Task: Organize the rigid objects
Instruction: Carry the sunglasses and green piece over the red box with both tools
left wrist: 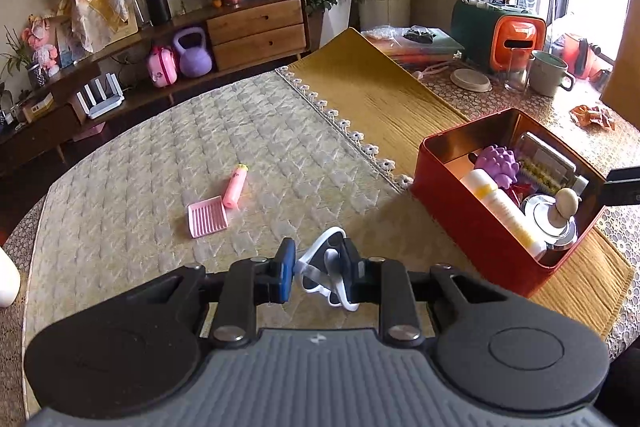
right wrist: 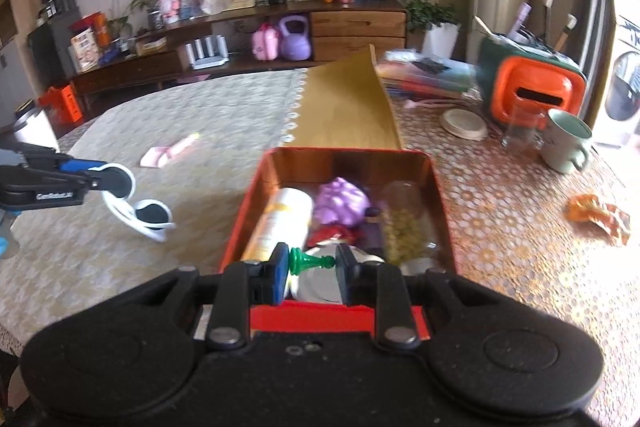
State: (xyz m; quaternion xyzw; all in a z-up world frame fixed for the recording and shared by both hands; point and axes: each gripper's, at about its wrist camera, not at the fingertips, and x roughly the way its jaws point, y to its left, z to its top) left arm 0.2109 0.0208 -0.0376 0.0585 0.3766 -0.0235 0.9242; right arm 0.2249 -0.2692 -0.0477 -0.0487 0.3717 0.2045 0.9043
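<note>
Right now the green chess pawn [right wrist: 311, 261] sits crosswise in the right gripper [right wrist: 312, 267], its long axis running straight from pad to pad, base against the blue left pad and head toward the right one, lying roughly level above the near end of the red tin box [right wrist: 438, 195]. To finish this step well, carry it a little further over the free gap beside the yellow-and-white bottle [right wrist: 280, 223] and the purple toy [right wrist: 340, 205], lower it, then let go low so it cannot bounce out. Meanwhile the white sunglasses [left wrist: 326, 267] are pinched narrowly in the left gripper [left wrist: 320, 267], lifted clear of the desk [left wrist: 160, 147] left of the box, hanging tilted with 1 lens toward the box. A pink comb [left wrist: 208, 217] and pink tube [left wrist: 236, 191] lie touching, further out.
</note>
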